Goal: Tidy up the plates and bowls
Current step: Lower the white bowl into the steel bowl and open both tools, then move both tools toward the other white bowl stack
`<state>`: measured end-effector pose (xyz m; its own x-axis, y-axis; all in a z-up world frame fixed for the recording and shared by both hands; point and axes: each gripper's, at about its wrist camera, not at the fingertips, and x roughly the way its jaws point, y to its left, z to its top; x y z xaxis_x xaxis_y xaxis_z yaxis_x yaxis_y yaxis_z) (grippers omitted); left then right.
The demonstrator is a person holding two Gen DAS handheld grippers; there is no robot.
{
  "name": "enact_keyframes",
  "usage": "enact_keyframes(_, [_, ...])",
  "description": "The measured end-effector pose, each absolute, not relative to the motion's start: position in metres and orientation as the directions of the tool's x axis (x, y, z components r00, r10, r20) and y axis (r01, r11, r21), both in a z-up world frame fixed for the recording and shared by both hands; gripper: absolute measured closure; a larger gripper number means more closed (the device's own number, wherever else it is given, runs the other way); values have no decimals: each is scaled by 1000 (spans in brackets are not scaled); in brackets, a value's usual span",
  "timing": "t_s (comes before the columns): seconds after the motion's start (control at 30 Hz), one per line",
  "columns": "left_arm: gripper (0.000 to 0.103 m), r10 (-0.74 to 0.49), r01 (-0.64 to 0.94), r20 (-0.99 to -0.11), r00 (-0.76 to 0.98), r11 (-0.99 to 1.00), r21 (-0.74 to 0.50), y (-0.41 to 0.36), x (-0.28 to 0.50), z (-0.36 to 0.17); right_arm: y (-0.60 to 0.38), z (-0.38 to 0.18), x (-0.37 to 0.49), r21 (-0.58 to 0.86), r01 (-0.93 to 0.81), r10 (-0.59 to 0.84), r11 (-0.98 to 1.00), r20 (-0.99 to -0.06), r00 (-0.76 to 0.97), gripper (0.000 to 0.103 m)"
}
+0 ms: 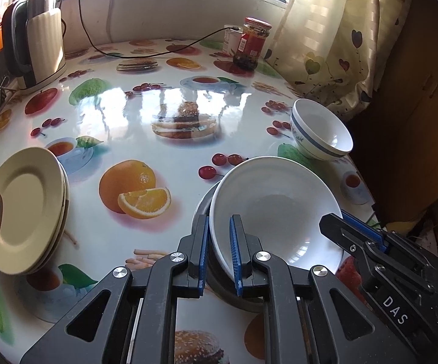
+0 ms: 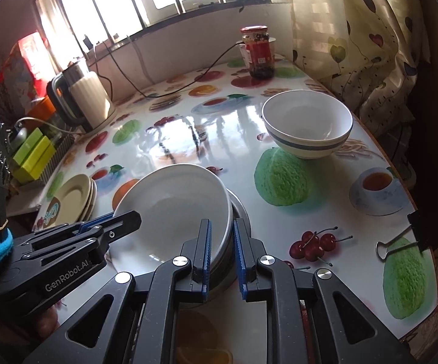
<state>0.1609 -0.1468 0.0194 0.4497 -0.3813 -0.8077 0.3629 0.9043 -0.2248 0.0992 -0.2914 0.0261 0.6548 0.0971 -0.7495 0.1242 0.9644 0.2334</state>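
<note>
I am pinching the white plate (image 1: pixel 279 209) by opposite rims, left tool (image 1: pixel 220 254) and right tool (image 2: pixel 222 257) both closed tight on it, plate sitting tilted on the steel bowl (image 2: pixel 238 212) directly ahead, near counter (image 1: pixel 146 148) edge.

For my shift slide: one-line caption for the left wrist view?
Both grippers, left and right, clamp the white bowl's rim above a metal dish.

A glossy tabletop (image 1: pixel 134 139) printed with fruit and burgers carries everything. Left of the left gripper (image 1: pixel 220 250) lies a stack of cream plates (image 1: pixel 25 209). Ahead of it on the right stands a blue-banded bowl (image 1: pixel 322 130). Far beyond are a kettle (image 1: pixel 41 48) and a red-lidded jar (image 1: pixel 252 44). A binder clip (image 2: pixel 400 242) lies right of the right gripper (image 2: pixel 222 253).
</note>
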Motion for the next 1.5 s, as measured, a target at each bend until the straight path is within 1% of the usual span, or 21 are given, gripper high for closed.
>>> enact_keyframes(0.13, [89,-379,368,-799,467,905,-213,-148,158,23,-294,26,99,238,128,96,963,-745,660,85])
enact_keyframes(0.2, [89,-378,368,-799,468,905,-213,-148,158,24,-296,28,98,233,135,87,963,-744,663,76])
enact_keyframes(0.23, [89,-378,368,-798,469,905,-212,-148,158,24,-297,29,97,233,139,84,963,-743,664,69])
enact_keyframes(0.4, [89,-365,378,-789,494,907,-183,-150,153,30,-299,34,92,233,162,64,959,-732,679,68])
enact_keyframes(0.5, [86,-378,385,-784,493,903,-194,-149,150,33,-301,38,86,233,173,51,957,-721,691,68])
enact_keyframes(0.63, [84,-395,393,-770,502,897,-204,-146,147,40,-304,43,78,229,194,29,954,-712,702,67])
enact_keyframes(0.97, [83,-430,438,-721,544,878,-193,-148,136,65,-308,63,61,211,226,-24,951,-679,734,61])
enact_keyframes(1.0, [82,-431,443,-716,549,877,-188,-149,135,68,-309,65,60,208,227,-29,951,-674,738,60])
enact_keyframes(1.1, [69,-435,447,-704,561,875,-184,-149,134,75,-311,71,57,198,232,-45,952,-663,747,58])
enact_keyframes(1.5, [68,-453,470,-686,570,864,-180,-170,151,89,-327,90,63,157,228,-83,961,-623,778,52])
